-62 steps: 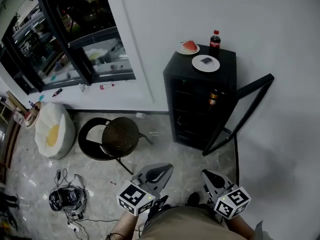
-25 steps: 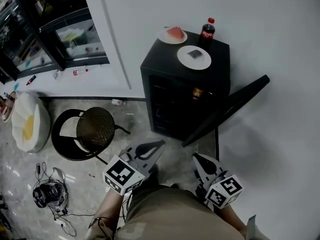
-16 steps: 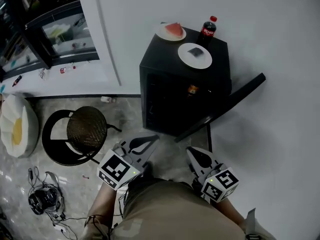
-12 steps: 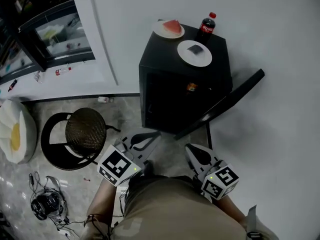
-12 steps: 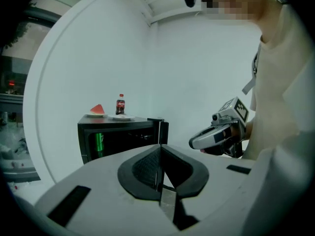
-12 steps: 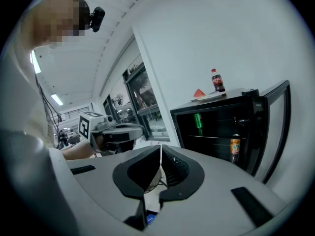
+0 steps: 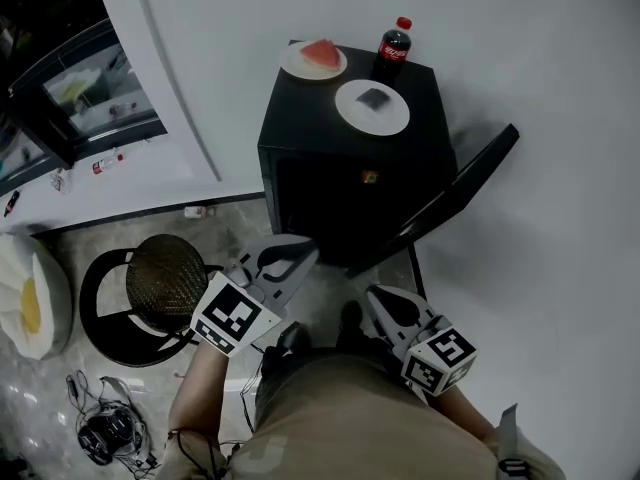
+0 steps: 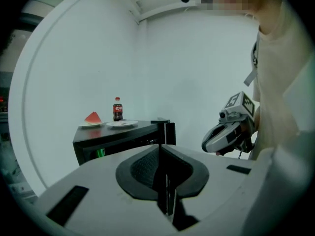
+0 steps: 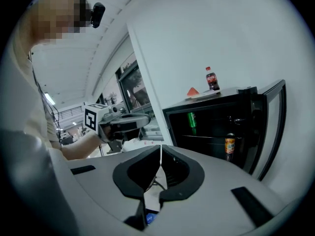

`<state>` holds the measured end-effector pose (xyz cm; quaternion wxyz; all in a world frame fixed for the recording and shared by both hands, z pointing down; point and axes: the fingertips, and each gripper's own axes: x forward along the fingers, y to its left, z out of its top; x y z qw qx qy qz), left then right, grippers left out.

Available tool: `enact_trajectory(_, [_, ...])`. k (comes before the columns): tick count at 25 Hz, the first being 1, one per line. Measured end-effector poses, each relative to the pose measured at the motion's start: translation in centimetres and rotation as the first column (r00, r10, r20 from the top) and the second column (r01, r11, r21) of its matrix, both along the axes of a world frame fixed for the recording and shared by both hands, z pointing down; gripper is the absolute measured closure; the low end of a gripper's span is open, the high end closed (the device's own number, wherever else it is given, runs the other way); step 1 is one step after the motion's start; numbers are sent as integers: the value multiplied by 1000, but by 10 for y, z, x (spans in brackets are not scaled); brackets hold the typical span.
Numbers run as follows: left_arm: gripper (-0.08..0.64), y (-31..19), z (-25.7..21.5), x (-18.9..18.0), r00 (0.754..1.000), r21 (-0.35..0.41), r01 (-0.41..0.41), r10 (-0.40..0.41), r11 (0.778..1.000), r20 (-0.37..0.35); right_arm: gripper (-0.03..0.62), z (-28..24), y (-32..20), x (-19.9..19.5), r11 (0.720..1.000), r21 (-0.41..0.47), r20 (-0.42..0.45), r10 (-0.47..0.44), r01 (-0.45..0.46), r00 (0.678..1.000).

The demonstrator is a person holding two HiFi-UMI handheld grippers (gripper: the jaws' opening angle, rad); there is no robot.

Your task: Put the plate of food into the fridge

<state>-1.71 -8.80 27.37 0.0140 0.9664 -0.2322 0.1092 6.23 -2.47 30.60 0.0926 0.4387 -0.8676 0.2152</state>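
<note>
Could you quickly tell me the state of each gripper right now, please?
Left gripper: closed, holding nothing.
Right gripper: closed, holding nothing.

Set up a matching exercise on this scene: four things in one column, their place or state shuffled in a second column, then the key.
Things
1. cola bottle
2. fridge door
3. round stool
4. left gripper

Place or state
A. swung open
B. jaws shut, nothing between them
C. standing on top of the fridge
D. standing at the fridge's left in the head view

Pairs: 1-C, 2-A, 3-D, 4-B
</note>
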Motion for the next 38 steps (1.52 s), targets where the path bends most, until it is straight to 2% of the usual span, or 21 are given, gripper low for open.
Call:
enact_trajectory(2, [548,-13,-7,6,1000,-1,-6,6,1000,-27,569,1,-7,3,1000,2,3,-14,14,1000])
enact_trajectory(4, [548,-26,-14,11,1000,10,4,-3,1000,-25,569,2,-15,7,1000,3,6,-27,27,1000])
enact_trajectory(13, [548,-74,-27,45,988,123,-14,-5,992,155,569,6,-47,30,998,-29,56,-57,58,997])
enact_trajectory(21, [547,-105,-26,70,969,145,-42,5,989,247,569,12,-66,57,998,-52,100,-26,31,995])
enact_trajectory(22, [533,-108,-25,73,965,152,-49,8,987,263,569,13,-67,58,998,-53,103,-26,32,994])
enact_trajectory(23, [452,-110,-24,75,958,160,-62,14,985,285,569,14,-68,60,998,-55,106,-26,32,994])
enact_trajectory(24, [386,-112,-23,77,949,170,-78,21,982,315,569,14,-69,61,998,-56,109,-26,32,994])
enact_trajectory(27, [319,-118,-14,82,902,209,-130,29,969,430,569,17,-70,63,997,-62,112,-28,35,993])
enact_trajectory(31, [285,-127,0,85,816,265,-195,6,944,578,569,20,-67,62,997,-72,113,-31,40,993])
enact_trajectory(38, [247,-151,13,93,708,330,-259,-54,908,704,569,22,-64,61,996,-77,109,-25,34,994])
